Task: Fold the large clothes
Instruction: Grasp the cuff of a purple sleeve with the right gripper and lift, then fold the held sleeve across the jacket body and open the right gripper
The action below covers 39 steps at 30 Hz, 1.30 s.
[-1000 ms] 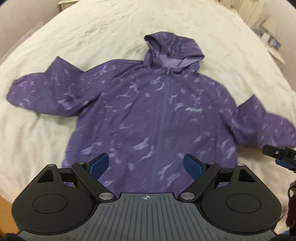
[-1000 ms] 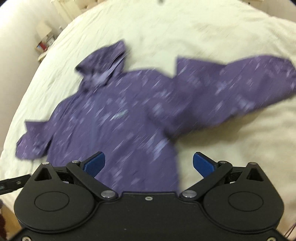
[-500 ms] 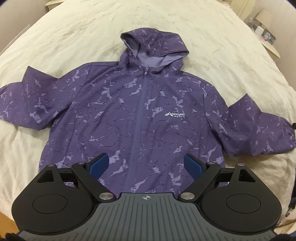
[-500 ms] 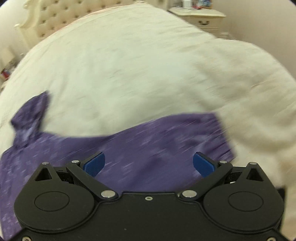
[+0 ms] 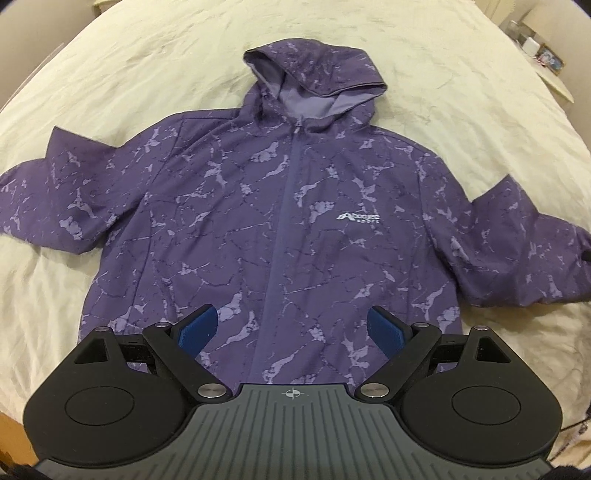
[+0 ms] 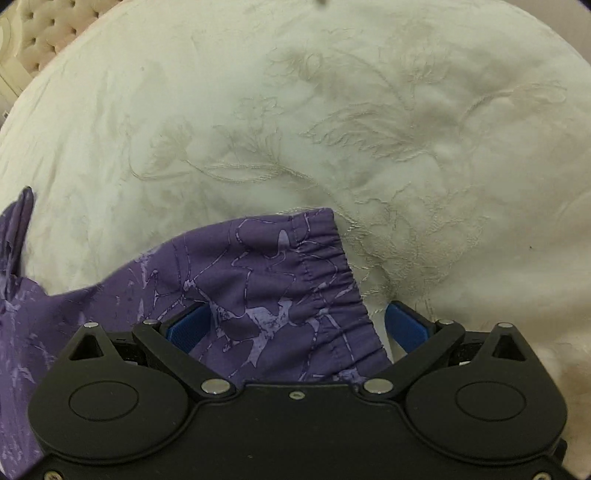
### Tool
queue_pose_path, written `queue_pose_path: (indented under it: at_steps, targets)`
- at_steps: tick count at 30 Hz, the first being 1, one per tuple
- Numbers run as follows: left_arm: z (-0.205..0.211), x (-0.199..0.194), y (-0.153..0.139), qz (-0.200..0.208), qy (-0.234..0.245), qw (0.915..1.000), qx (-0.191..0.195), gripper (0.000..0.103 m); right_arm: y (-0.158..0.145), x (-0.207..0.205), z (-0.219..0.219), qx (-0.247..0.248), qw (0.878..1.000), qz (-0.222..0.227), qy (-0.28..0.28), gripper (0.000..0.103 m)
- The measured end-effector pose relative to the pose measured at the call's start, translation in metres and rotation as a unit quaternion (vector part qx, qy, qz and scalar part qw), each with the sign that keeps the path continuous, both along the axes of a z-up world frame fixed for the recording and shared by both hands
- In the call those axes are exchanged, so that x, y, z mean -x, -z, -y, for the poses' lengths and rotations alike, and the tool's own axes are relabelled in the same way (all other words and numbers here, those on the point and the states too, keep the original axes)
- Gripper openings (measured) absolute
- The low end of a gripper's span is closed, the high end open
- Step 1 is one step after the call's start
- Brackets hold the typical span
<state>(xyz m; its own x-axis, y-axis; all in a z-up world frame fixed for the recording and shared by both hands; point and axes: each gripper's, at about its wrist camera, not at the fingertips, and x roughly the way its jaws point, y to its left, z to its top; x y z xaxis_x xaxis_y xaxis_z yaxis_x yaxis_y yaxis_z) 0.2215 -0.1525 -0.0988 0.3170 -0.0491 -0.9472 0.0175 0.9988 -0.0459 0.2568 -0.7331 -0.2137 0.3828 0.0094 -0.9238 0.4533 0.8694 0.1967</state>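
L gripper (image 5: 291,326): jaws wide, nothing between the blue pads (image 5: 195,328), hanging over the jacket's bottom hem near the zip line. Not touching fabric as far as I can tell.

R gripper (image 6: 295,325): jaws also wide, blue pads (image 6: 404,326) either side of the sleeve cuff (image 6: 325,266). Elastic cuff edge sits in the gap, closer to the right-hand pad; left-hand pad partly hidden behind the fabric. Not clamped. Can't tell if pads touch cloth.

Jacket (image 5: 258,221): purple hooded, marble print, zipped up, front side up, flat on the bed (image 5: 110,66), roughly centred w/ hem toward the near edge. Hood (image 5: 314,77) points to the far edge, lining showing. White logo (image 5: 359,218) on chest. Both sleeves spread out sideways, each bent w/ a crease peak; one sleeve (image 5: 48,195) runs to the left edge of the left-wrist view, other sleeve (image 5: 524,258) to the right edge.

Bedspread (image 6: 332,110): cream, embroidered floral pattern, wrinkled. Tufted headboard (image 6: 40,29) at the far left corner in the right-wrist view. Nightstand w/ small items (image 5: 543,55) beside the bed's far right corner in the left-wrist view.
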Motion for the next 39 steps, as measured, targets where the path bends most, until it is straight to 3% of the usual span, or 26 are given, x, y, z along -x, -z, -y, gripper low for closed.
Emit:
queue_pose_path:
  at_steps: [1, 3, 6, 9, 12, 17, 20, 23, 29, 39]
  targets:
    - [-0.002, 0.0, 0.001, -0.001, -0.003, 1.0, 0.0, 0.089, 0.0, 0.0, -0.002, 0.005, 1.0, -0.001, -0.001, 0.095]
    - [-0.007, 0.001, 0.001, -0.001, -0.008, 1.0, 0.0, 0.089, -0.005, 0.0, -0.008, 0.017, 1.0, -0.003, -0.003, 0.066]
    - [-0.013, 0.003, 0.002, 0.0, -0.008, 1.0, 0.006, 0.089, -0.022, 0.004, -0.013, 0.007, 1.0, 0.01, -0.01, 0.038]
    - [-0.02, 0.003, 0.002, 0.007, 0.002, 0.9999, 0.01, 0.088, -0.046, 0.011, -0.018, -0.012, 0.999, 0.041, 0.01, 0.036]
    - [-0.028, 0.003, 0.003, 0.016, 0.019, 0.9995, 0.016, 0.088, -0.09, 0.024, -0.029, -0.031, 0.995, 0.087, 0.025, 0.035]
    - [-0.044, 0.002, 0.01, 0.03, 0.061, 0.9972, 0.031, 0.088, -0.179, 0.046, -0.049, 0.016, 0.99, 0.128, 0.054, 0.034]
    - [-0.059, 0.002, 0.016, 0.026, 0.082, 0.9953, 0.044, 0.088, -0.219, 0.053, -0.079, 0.025, 0.985, 0.157, 0.066, 0.035]
    - [-0.08, 0.003, 0.019, 0.022, 0.098, 0.9936, 0.053, 0.088, -0.244, 0.04, -0.136, 0.034, 0.983, 0.178, 0.032, 0.035]
    - [-0.131, 0.002, 0.016, 0.035, 0.1, 0.9931, 0.05, 0.088, -0.235, -0.01, -0.253, -0.022, 0.978, 0.202, -0.041, 0.036]
    - [-0.22, -0.004, 0.017, 0.044, 0.056, 0.9968, 0.035, 0.088, -0.152, -0.098, -0.439, -0.129, 0.962, 0.18, -0.157, 0.036]
